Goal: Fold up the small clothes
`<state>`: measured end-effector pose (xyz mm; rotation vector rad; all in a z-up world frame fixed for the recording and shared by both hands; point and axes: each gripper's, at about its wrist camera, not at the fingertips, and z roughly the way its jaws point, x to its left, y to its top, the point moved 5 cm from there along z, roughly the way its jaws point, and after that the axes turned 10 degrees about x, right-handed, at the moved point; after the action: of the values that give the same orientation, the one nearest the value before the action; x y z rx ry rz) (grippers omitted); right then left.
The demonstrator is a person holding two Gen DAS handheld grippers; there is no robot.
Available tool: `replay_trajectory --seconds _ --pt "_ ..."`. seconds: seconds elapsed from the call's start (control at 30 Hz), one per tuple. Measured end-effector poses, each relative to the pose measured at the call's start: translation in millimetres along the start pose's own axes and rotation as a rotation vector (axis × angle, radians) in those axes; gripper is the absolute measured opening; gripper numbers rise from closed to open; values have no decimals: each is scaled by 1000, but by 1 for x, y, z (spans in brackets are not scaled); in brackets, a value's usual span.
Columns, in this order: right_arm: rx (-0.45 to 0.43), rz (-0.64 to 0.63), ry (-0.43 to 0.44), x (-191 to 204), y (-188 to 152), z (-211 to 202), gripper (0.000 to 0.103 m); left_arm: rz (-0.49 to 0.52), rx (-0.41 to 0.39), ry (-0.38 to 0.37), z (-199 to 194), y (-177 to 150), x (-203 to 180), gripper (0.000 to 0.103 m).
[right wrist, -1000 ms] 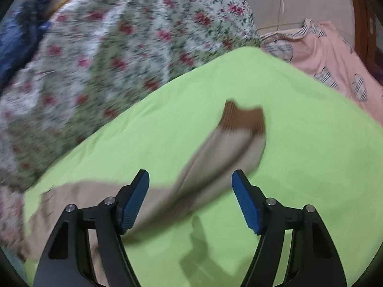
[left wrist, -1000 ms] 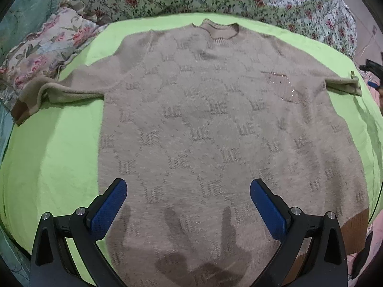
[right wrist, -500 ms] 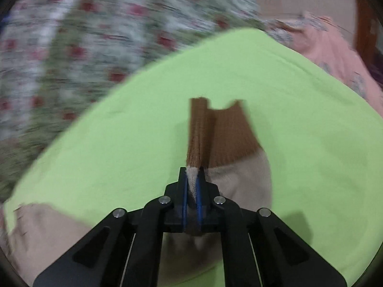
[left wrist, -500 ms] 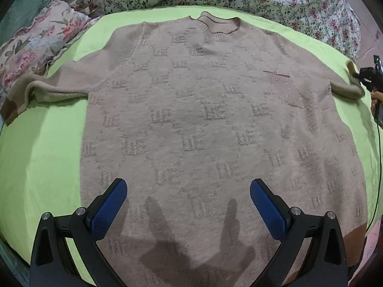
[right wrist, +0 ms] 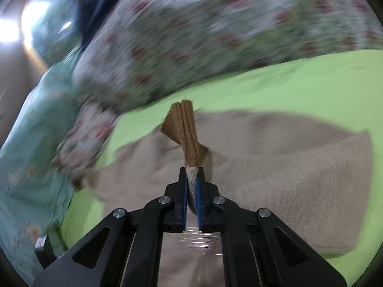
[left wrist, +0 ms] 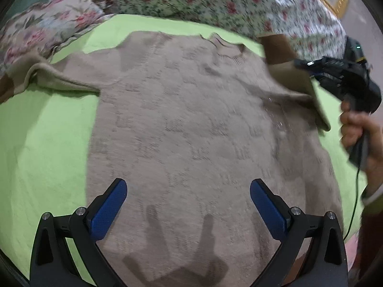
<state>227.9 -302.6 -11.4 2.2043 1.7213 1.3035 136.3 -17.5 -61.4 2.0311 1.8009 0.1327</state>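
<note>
A beige knit sweater (left wrist: 191,129) lies flat, front up, on a lime green sheet (left wrist: 43,143). My left gripper (left wrist: 188,203) is open and empty, hovering above the sweater's lower part. My right gripper (right wrist: 191,184) is shut on the sweater's right sleeve, near its brown ribbed cuff (right wrist: 185,131), and holds it lifted over the sweater's body (right wrist: 287,179). In the left wrist view the right gripper (left wrist: 311,68) shows at the right with the raised sleeve (left wrist: 294,76). The left sleeve (left wrist: 47,76) lies stretched out to the left.
Floral bedding (left wrist: 215,0) is piled along the far side of the sheet, with a floral pillow (left wrist: 47,26) at the far left. A teal cloth (right wrist: 31,143) hangs at the left of the right wrist view. The person's hand (left wrist: 359,129) holds the right gripper.
My right gripper closed on the right sleeve near its cuff, then lifted it and swung it inward over the sweater's body. My left gripper stayed open and drifted a little over the sweater.
</note>
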Motion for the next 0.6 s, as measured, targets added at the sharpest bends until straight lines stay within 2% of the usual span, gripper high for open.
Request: replay_trajectory --seconds 0.13,0.27,0.33,0.37,0.43,0.6 --pt "77 -57 45 56 -11 72 7 -36 -23 -26 -5 9 18 103" --pt "127 -46 77 72 -19 113 7 -51 -47 -64 -4 22 29 103" --pt "172 -20 116 75 -26 128 12 -55 -48 -89 0 34 36 103" --pt "193 -3 130 74 -28 133 14 -56 -43 -104 5 41 36 103" --pt "215 24 173 73 -34 134 25 -59 -34 -138 13 52 36 103" --pt "137 -4 141 68 -43 94 37 -31 4 -280 46 97 18 103"
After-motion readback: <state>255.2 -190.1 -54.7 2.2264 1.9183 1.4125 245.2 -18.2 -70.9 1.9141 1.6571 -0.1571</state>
